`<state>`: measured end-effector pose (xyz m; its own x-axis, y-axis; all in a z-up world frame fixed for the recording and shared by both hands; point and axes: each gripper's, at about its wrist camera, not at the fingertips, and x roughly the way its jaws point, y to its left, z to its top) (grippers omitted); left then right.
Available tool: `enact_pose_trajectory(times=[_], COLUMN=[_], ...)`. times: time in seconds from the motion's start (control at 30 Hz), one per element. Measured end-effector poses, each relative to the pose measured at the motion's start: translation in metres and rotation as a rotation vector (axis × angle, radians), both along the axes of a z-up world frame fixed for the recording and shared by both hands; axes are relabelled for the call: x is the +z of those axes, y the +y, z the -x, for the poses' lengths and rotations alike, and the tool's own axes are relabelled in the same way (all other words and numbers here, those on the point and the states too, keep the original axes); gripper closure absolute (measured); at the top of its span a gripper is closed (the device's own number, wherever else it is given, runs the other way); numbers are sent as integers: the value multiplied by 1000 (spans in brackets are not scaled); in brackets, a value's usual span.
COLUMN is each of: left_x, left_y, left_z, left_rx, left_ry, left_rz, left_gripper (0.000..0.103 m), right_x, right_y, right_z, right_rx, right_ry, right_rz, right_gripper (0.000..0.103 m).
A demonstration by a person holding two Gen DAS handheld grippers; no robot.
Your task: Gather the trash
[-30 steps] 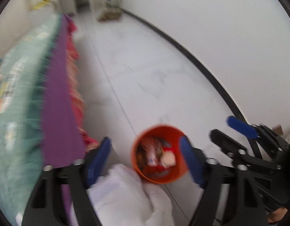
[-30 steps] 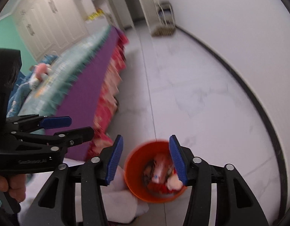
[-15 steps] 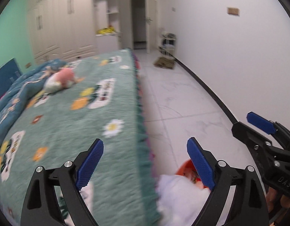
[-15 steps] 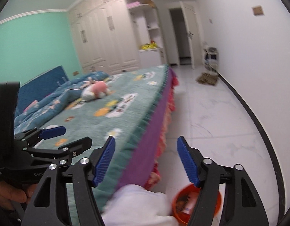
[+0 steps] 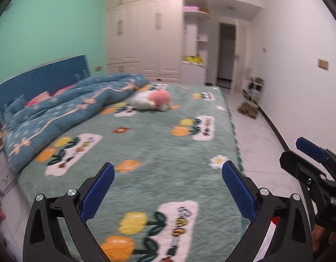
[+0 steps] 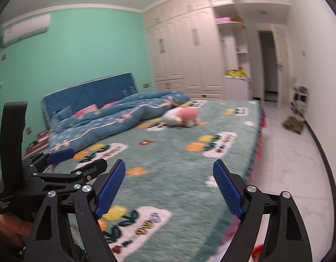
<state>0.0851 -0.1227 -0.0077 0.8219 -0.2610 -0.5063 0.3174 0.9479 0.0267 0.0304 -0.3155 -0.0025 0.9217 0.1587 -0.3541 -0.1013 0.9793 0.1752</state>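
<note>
We look across a green flowered bedspread [image 5: 168,152] covering the bed, with a rumpled blue quilt [image 5: 65,111] heaped toward the blue headboard [image 6: 89,93] and white wardrobes [image 6: 189,50] behind. A pink-and-white plush toy [image 5: 152,99] lies near the quilt's end. Our left gripper [image 5: 168,190] and right gripper [image 6: 169,190] are both opening above the bed, nothing between the blue pads. The trash bin's orange rim [image 6: 258,249] barely shows on the floor beside the bed.
</note>
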Motion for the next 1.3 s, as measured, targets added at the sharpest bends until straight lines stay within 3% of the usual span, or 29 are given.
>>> enact_pose_trajectory(times=[0.23, 0.33, 0.43, 0.77, 1.3], left_x=[14, 22, 24, 23, 19], left_y=[62, 82, 94, 116, 102], left_z=[11, 18, 23, 38, 38], left_rx=[115, 196, 244, 313, 299], left_ry=[-9, -61, -88, -122, -135], left_rz=[44, 0, 5, 90, 50], left_gripper=[6, 6, 6, 6, 6], right_x=[28, 38, 42, 28, 15], right_y=[60, 85, 103, 117, 105], right_z=[-16, -17, -14, 5, -4], right_rx=[153, 211, 246, 183, 162], right_ry=[-54, -88, -103, -104, -60], right_rz=[43, 72, 62, 49, 25], right_gripper=[19, 19, 17, 15, 15])
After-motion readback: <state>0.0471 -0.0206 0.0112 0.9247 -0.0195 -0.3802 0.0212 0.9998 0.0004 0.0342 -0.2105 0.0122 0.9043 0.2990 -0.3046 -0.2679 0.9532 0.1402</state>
